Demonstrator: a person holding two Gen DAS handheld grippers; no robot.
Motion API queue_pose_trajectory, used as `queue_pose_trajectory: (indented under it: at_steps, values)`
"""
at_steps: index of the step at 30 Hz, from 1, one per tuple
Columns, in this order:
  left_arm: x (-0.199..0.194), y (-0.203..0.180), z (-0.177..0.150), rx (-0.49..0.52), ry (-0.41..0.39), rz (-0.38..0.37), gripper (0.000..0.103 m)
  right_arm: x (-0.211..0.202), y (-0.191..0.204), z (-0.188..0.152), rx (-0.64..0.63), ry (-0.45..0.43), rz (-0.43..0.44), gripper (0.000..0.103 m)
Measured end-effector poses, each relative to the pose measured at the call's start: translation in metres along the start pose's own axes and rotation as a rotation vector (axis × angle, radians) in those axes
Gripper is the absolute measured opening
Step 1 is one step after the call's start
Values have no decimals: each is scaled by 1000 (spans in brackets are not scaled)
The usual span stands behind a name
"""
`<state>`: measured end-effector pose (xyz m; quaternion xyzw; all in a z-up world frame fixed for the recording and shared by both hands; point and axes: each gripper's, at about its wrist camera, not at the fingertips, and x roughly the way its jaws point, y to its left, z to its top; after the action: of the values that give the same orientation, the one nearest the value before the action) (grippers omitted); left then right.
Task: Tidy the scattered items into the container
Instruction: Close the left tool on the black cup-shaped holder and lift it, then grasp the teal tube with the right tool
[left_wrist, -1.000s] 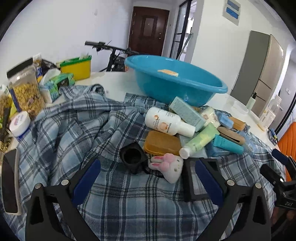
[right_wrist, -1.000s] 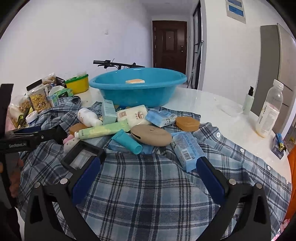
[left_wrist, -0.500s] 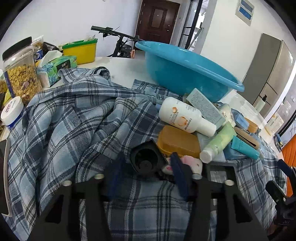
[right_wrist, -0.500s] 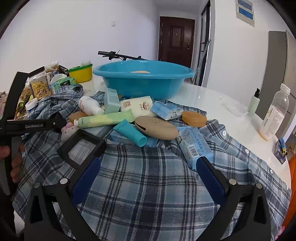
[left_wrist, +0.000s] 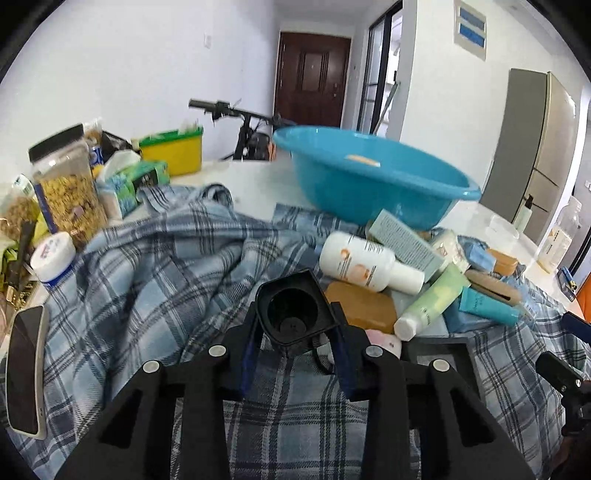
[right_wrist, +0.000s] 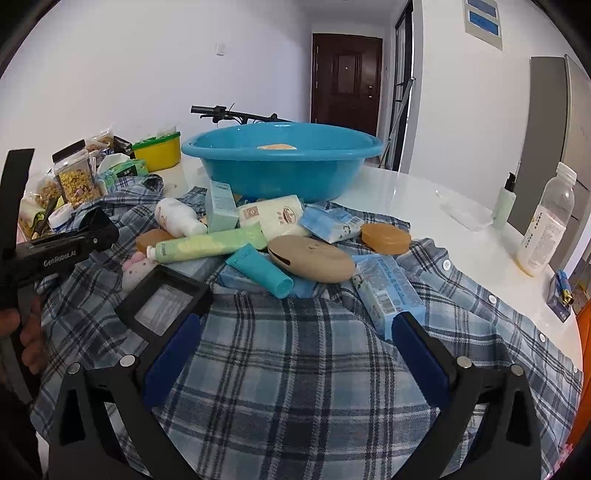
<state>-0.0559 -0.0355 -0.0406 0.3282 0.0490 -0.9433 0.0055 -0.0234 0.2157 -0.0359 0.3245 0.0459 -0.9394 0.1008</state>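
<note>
A plaid shirt (right_wrist: 295, 354) is spread over the white table (right_wrist: 461, 236), with the blue basin (right_wrist: 280, 162) set at its far edge. Toiletries are heaped between. The right gripper (right_wrist: 295, 350) is held wide and empty. The left gripper (left_wrist: 293, 347) has just been closing and is clamped on 1 black cup (left_wrist: 291, 312).

The left gripper (left_wrist: 295, 343), wide open 1 second ago, has just been closing and now clamps the black cup (left_wrist: 291, 312), lifted slightly.
</note>
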Motion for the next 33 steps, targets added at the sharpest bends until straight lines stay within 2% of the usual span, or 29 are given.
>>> queue_pose_trajectory:
  at_steps: [7, 11, 14, 16, 18, 19, 22, 24, 26, 28, 30, 33]
  values:
    - [-5, 5, 2, -30, -26, -28, 37, 13, 14, 21, -21, 6, 121, 103]
    - [-7, 5, 2, -30, -34, -41, 37, 26, 17, 31, -76, 25, 101, 103]
    - [-7, 5, 1, -31, -37, -50, 37, 39, 12, 36, -124, 63, 162, 103]
    - [-8, 5, 1, -34, -39, -54, 37, 45, 8, 36, -137, 92, 234, 101]
    - [-9, 6, 1, -35, -45, -56, 37, 51, 8, 35, -154, 122, 267, 89]
    - [-9, 5, 1, -34, -48, -58, 37, 53, 9, 34, -174, 138, 252, 82]
    - [-11, 4, 0, -31, -52, -62, 37, 56, 12, 33, -217, 143, 222, 75]
    - [-11, 3, 0, -30, -52, -66, 37, 55, 11, 32, -220, 151, 214, 65]
    - [-11, 3, 0, -32, -48, -73, 37, 51, 8, 31, -212, 151, 242, 32]
    - [-11, 3, 0, -30, -45, -76, 37, 51, 8, 28, -209, 164, 250, 31]
    - [-11, 2, 0, -29, -46, -79, 37, 58, 9, 25, -237, 181, 201, 31]
    - [-11, 2, 0, -27, -48, -81, 37, 61, 5, 25, -216, 175, 215, 31]
